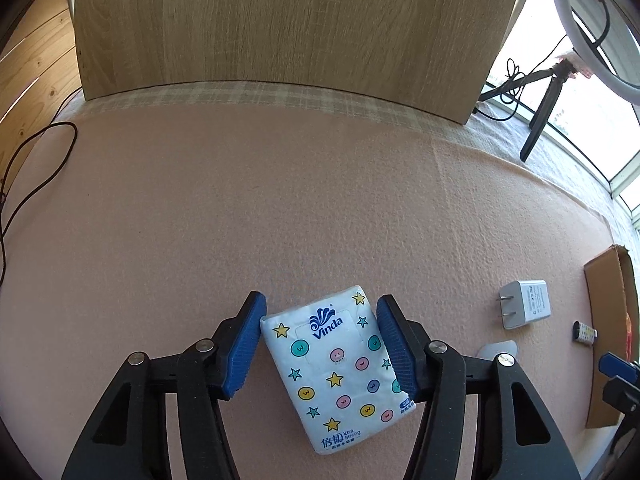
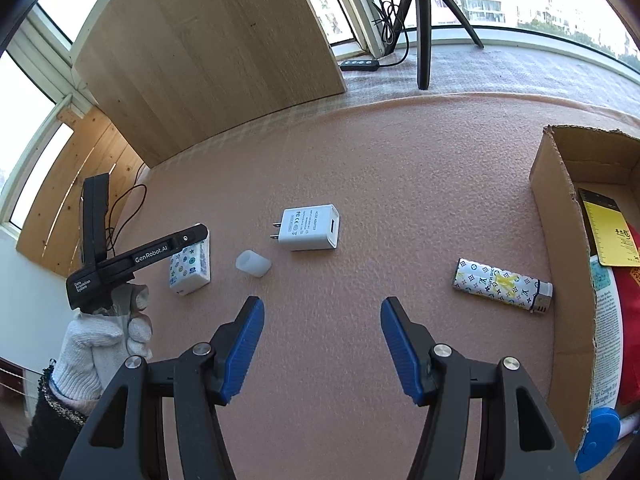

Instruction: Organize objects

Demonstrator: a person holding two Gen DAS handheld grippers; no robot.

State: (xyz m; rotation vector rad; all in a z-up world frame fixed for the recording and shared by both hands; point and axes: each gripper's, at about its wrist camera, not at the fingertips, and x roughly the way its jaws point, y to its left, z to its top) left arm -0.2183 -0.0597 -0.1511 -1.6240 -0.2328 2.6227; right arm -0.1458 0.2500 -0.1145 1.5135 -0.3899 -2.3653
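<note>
Left tool [image 1: 320,344] spread astride the tissue pack [image 1: 340,368] on the tabletop [image 1: 280,200], pads perhaps touching. Soft, light, slippery wrap: pinch its long sides. Right tool [image 2: 322,348] spread, empty.

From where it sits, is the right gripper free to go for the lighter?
Probably yes: the right gripper is open and empty, and only bare mat lies between it and the lighter beside the cardboard box.
</note>
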